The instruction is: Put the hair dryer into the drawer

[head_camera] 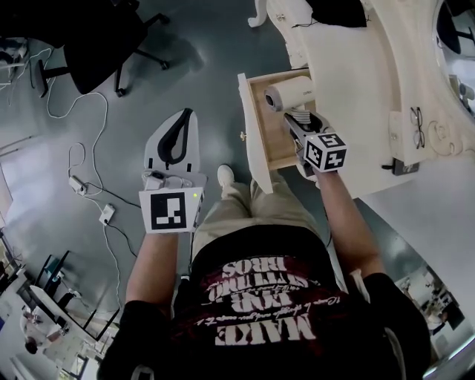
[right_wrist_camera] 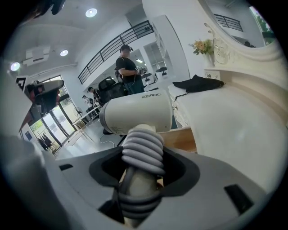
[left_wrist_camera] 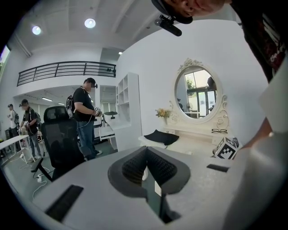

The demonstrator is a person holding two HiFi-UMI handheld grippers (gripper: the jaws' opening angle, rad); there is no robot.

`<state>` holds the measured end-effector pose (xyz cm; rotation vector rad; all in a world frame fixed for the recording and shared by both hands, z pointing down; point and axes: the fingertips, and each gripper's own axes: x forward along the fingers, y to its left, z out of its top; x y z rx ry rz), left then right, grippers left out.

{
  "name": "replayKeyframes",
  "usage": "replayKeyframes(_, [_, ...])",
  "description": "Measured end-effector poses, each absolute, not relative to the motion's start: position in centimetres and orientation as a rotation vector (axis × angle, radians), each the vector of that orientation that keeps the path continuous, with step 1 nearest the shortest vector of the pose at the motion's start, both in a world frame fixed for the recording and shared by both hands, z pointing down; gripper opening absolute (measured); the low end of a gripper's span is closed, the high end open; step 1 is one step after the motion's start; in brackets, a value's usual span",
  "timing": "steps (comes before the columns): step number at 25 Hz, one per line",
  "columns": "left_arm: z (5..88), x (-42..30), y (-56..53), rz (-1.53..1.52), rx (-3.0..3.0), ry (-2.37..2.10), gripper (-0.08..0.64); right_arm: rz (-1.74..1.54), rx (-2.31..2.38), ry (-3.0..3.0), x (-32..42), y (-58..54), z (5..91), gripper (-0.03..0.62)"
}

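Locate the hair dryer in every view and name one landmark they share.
Head view: upper centre, the hair dryer over the open drawer, in the right gripper.
Left gripper view: not in it.
Right gripper view: centre, its cord-wrapped handle between the jaws.
Shared landmark: black cloth on the vanity.

"ZEABC" on the hair dryer [right_wrist_camera: 135, 114]; upside-down "MAKE" on the black shirt [head_camera: 260, 326]

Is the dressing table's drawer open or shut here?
Open. The drawer stands pulled out from the dressing table, wooden inside showing, and the right gripper holds the hair dryer over it.
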<state>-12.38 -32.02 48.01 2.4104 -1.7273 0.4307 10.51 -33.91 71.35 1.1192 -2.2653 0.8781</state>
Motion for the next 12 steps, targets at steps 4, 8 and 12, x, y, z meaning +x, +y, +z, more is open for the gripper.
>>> replayKeyframes(4, [49.0, -12.2, -32.2, 0.432, 2.39, -1.703, 0.005, 0.892, 1.127, -2.217, 10.5, -34.0, 73.3, 0.227])
replayKeyframes(8, [49.7, -12.2, -32.6, 0.423, 2.376, -1.706, 0.005, 0.898, 1.107, -2.18, 10.4, -34.0, 75.3, 0.227])
replayKeyframes(12, [49.8, -12.4, -32.9, 0.422, 2.377, -1.713, 0.005, 0.919, 1.094, -2.148, 10.3, -34.0, 76.7, 0.227])
